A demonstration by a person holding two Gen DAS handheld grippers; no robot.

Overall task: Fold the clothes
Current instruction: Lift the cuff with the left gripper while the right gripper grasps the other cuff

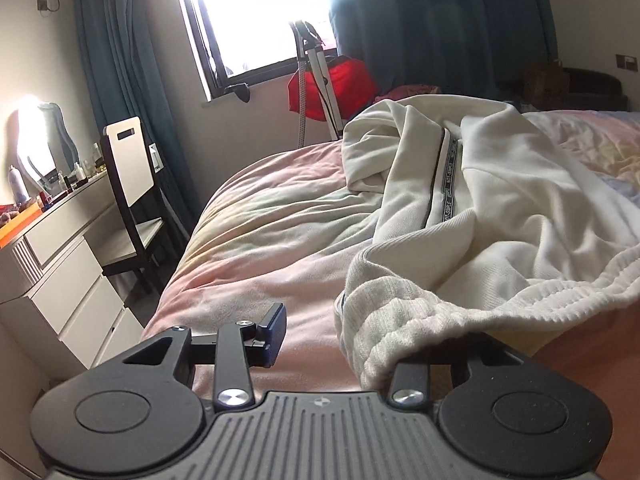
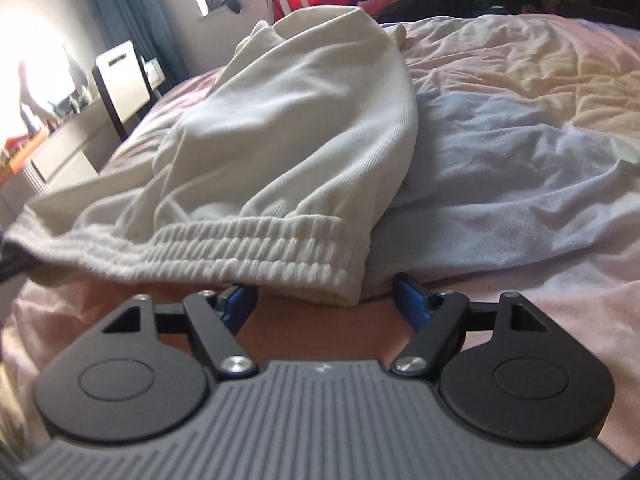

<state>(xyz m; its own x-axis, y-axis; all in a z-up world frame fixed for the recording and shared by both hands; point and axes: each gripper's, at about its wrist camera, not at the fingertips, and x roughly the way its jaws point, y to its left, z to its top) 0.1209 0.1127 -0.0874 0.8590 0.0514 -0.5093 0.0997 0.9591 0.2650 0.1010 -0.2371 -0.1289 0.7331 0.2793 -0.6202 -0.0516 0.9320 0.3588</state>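
Ribbed waistband fabric is lying closest to both lenses, draping over the front of each tool. Starting at the left, a white dresser [image 1: 76, 264] is standing against the wall with small bottles cluttering its top, and a chair [image 1: 132, 184] with a pale backrest is sitting just beside it. Teal curtains [image 1: 116, 60] are hanging on either side of a bright window [image 1: 256, 12]. Further right, a red bag [image 1: 340, 80] is resting behind a metal stand near the far edge of the bed [image 1: 260, 232], whose pastel cover is wrinkling all over.

On the bed, the white trousers [image 1: 500, 208] are lying crumpled, one side seam showing a dark printed stripe, the elastic waistband bunching toward the cameras. The left gripper [image 1: 356, 340] is sitting with its jaws spread; its left finger is standing bare over the cover, while the waistband corner is hiding the right one. The right gripper [image 2: 324, 300] is also sitting with its jaws spread wide, blue pads flanking the other waistband corner, which is hanging between them without being pinched.
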